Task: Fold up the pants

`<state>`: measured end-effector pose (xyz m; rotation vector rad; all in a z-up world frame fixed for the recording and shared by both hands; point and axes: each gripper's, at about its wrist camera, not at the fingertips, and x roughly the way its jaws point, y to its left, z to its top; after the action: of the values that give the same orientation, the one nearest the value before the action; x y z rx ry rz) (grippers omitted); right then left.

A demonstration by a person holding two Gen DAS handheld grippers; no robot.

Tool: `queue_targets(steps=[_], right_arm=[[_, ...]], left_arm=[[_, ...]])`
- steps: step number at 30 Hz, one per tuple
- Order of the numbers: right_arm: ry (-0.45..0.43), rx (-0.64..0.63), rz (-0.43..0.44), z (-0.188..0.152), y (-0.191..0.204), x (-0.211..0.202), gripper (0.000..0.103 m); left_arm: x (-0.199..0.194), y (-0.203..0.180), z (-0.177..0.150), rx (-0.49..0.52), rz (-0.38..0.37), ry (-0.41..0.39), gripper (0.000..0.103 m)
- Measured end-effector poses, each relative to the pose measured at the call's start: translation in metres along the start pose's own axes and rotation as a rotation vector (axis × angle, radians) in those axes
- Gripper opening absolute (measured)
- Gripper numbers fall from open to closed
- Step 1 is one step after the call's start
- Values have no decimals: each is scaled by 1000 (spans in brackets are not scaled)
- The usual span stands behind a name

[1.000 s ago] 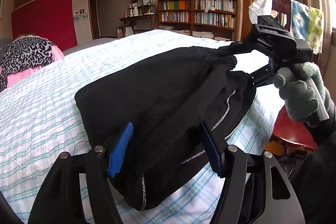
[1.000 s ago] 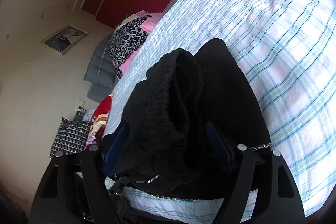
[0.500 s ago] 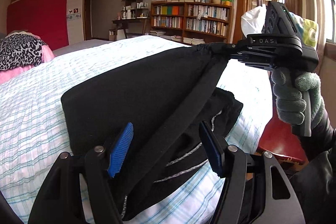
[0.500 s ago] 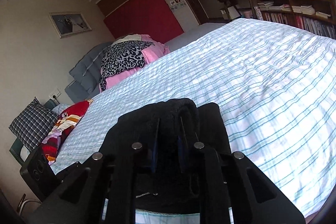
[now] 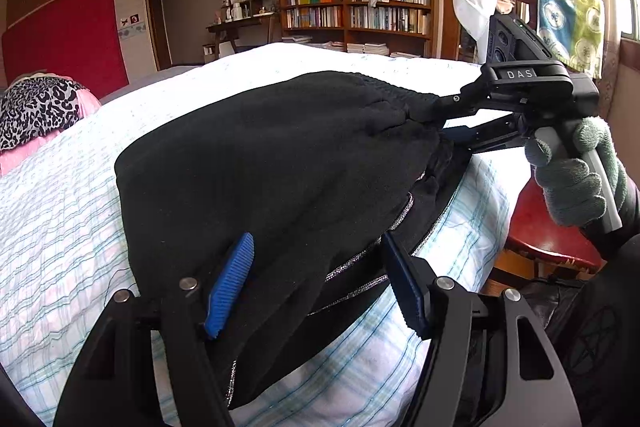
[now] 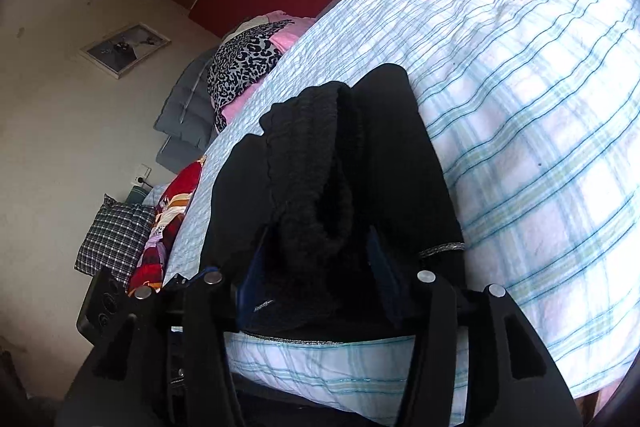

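Note:
The black pants [image 5: 272,163] lie folded in a thick bundle near the front edge of the bed, with a silver trim line along the lower layers. My left gripper [image 5: 316,283] is open, its blue pads either side of the bundle's near end. My right gripper [image 6: 316,267] is open around the bunched ribbed waistband [image 6: 320,155]. In the left wrist view the right gripper [image 5: 444,125] sits at the bundle's right end, held by a gloved hand [image 5: 572,179].
The bed [image 6: 520,67] has a blue-and-white checked sheet. A leopard-print and pink pile [image 5: 36,107] lies at its far left. A bookshelf [image 5: 360,15], a desk and hanging towels [image 5: 568,23] stand behind. A red stool [image 5: 544,235] is by the bed's right edge.
My right gripper was shut on the waistband and holding it up; it has lowered the fabric onto the bundle and opened. My left gripper has stayed open at the near end.

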<state>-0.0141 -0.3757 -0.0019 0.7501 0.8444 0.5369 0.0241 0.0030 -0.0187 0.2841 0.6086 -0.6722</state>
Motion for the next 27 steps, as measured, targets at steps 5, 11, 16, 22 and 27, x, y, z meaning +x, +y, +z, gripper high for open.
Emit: queue_targets(steps=[5, 11, 16, 22, 27], right_arm=[[-3, -32, -57, 0, 11, 12, 54], [-120, -148, -94, 4, 39, 2, 20], [-235, -257, -145, 12, 63, -24, 17], [-299, -328, -275, 4, 48, -39, 16], [-141, -281, -238, -15, 7, -18, 28]], left_arm=[[-2, 3, 0, -20, -1, -11, 66], [-13, 8, 14, -78, -46, -43, 66], [-43, 30, 42, -168, -104, -196, 66], [6, 36, 56, -209, -82, -115, 67], [39, 2, 30, -26, 50, 30, 67]])
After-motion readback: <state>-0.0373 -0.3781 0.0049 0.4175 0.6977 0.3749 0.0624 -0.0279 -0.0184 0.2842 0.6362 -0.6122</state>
